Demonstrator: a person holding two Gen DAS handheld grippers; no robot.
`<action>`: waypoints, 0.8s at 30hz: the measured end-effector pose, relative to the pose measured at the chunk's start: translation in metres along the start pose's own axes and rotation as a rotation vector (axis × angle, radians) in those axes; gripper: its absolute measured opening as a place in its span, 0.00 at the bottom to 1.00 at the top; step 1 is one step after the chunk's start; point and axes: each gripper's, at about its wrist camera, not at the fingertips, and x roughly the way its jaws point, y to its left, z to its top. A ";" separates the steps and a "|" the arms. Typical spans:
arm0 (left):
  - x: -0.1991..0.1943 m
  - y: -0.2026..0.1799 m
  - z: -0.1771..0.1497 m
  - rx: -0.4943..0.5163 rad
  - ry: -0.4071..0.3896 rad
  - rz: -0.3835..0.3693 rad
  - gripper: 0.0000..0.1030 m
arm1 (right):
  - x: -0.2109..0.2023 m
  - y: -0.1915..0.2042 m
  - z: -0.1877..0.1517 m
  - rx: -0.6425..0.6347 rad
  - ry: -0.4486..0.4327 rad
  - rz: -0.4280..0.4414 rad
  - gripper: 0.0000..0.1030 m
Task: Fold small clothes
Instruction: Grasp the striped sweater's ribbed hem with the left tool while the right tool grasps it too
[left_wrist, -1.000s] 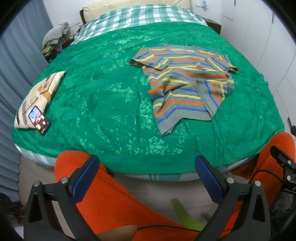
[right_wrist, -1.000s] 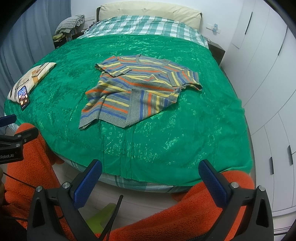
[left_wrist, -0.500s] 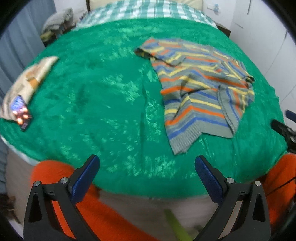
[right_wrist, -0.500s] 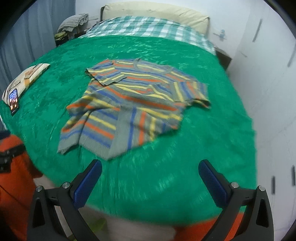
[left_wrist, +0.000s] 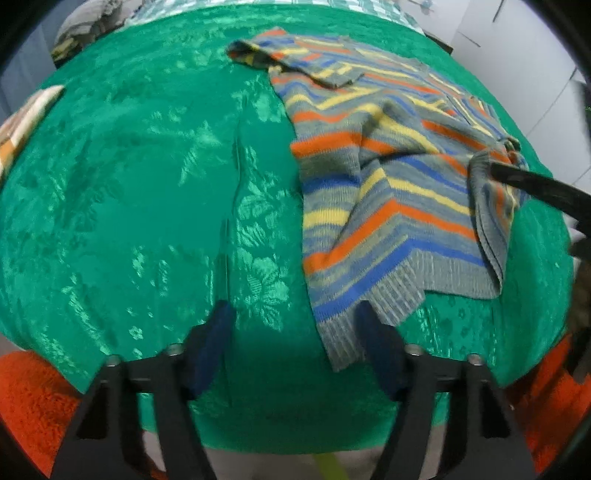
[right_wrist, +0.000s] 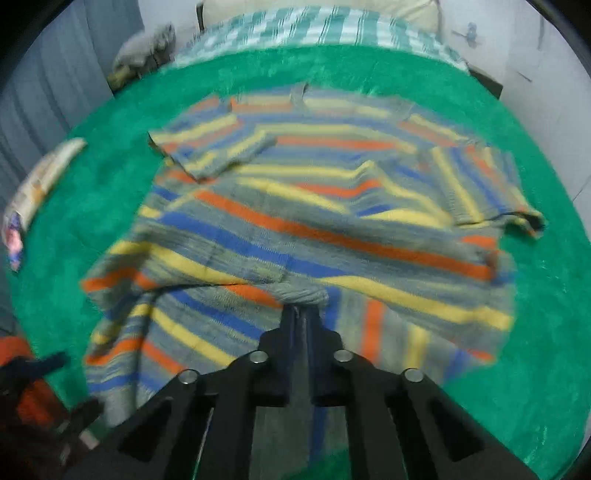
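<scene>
Our right gripper (right_wrist: 300, 314) pinches a fold of the striped sweater (right_wrist: 317, 225) lying rumpled on the green bedspread (left_wrist: 147, 192), while our left gripper (left_wrist: 295, 332) closes around its hem corner and may miss it.

The striped sweater (right_wrist: 314, 229) is smeared by motion blur beyond the shut jaws (its near hem is hidden beneath them), and the phone (right_wrist: 13, 240), far left of them, is unreadable.

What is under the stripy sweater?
The stripy sweater lies on the green bedspread, which shows all around it. One bottom corner is flipped over onto the sweater. Anything else beneath is covered, so I cannot tell.
</scene>
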 end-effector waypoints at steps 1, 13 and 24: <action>-0.001 0.003 -0.001 -0.006 -0.007 -0.016 0.62 | -0.022 -0.008 -0.007 0.004 -0.031 0.022 0.02; 0.002 0.005 -0.002 -0.039 -0.005 -0.061 0.57 | -0.094 -0.066 -0.075 0.080 -0.008 -0.009 0.33; 0.007 -0.005 -0.001 0.018 -0.036 -0.043 0.35 | 0.032 0.015 0.013 -0.100 0.012 0.042 0.02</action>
